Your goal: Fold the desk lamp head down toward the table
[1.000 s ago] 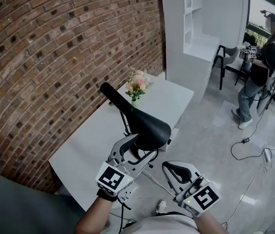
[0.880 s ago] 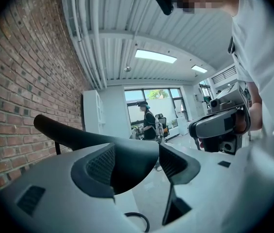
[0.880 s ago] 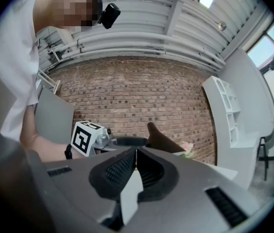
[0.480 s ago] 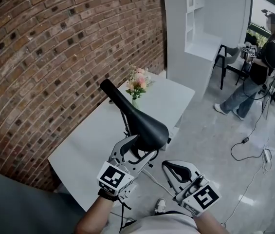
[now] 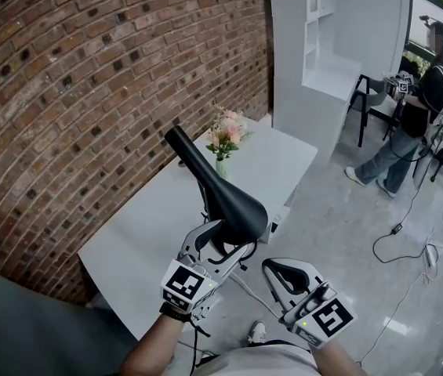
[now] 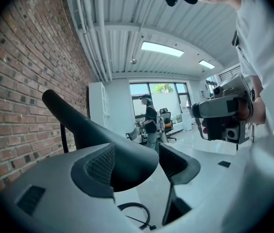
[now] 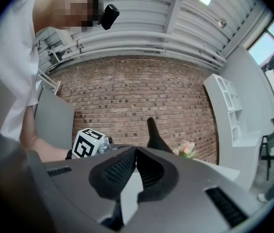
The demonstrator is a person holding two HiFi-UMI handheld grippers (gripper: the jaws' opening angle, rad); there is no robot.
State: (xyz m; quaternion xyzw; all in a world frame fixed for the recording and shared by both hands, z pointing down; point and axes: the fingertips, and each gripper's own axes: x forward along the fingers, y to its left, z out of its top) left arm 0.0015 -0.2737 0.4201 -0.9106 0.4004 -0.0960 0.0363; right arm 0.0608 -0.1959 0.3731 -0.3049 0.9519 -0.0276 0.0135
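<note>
Brick wall (image 5: pixel 88 92), red-brown, fills the left side. Grey glossy floor (image 5: pixel 346 233) on the right, and a white shelf unit (image 5: pixel 307 69) against the wall at the back. White counter (image 5: pixel 150 225) runs along the brick wall. A person (image 5: pixel 409 124) stands well apart at far right by some chairs. Black desk lamp head (image 5: pixel 221 190) is over the counter's near right part. It is tilted, its narrow end up toward the wall and its wide end low toward the tools. A thin dark stem (image 5: pixel 204 200) drops from it to the counter; the base is hidden behind the head. Left tool (image 5: pixel 223 241) has its jaws set narrow round the wide end of the lamp head, holding it; the left gripper view shows the black shell filling the gap between the pads. Right tool (image 5: pixel 270 266) sits just beside it off the counter edge, over the floor, jaws closed tip to tip with nothing between them. Small pale vase (image 5: pixel 221 168) stands upright on the counter just behind the lamp, apart from it, and holds pink and white flowers (image 5: pixel 227 131) with green leaves. Thin dark cable (image 5: pixel 401 241) lies looped on the floor at right.
</note>
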